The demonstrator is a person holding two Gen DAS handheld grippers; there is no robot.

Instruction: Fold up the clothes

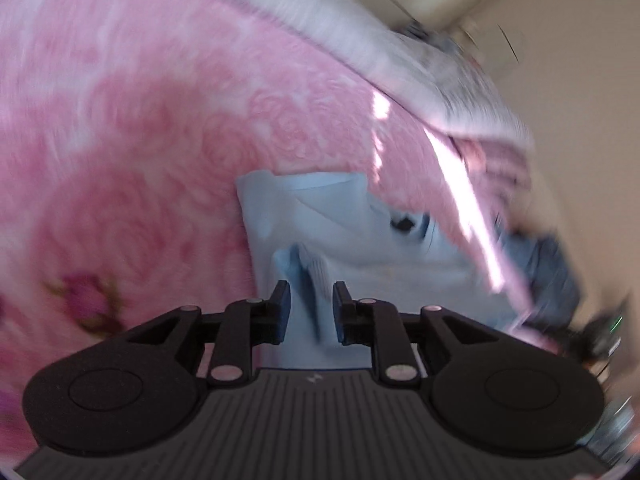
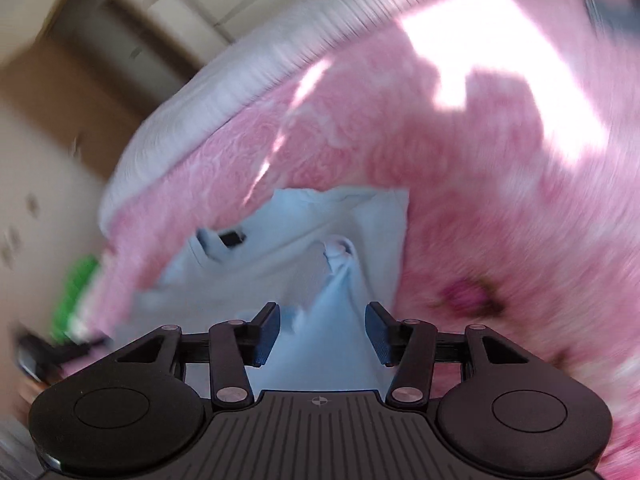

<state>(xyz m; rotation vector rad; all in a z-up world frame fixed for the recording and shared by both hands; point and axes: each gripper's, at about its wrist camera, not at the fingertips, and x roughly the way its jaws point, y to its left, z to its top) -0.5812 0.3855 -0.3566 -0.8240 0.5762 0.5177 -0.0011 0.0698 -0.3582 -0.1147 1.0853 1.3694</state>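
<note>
Pale-blue garment (image 1: 360,248) on pink blanket (image 1: 140,140); left gripper (image 1: 311,308), right gripper (image 2: 322,334) fingers apart.

Both views motion-blurred. Pink blanket (image 1: 140,140) pattern smeared — floral detail unreadable. Dark blue heap (image 1: 548,268) at the bed's edge too blurred to identify. Green object (image 2: 76,292) beside the bed indistinct. Light blue garment (image 2: 320,340) lower part hidden behind the gripper body.

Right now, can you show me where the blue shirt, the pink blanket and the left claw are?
blue shirt (image 2: 280,272): right wrist view, flat middle.
pink blanket (image 1: 140,140): left wrist view, rose-patterned part.
left claw (image 1: 311,308): left wrist view, between its fingertips.
</note>
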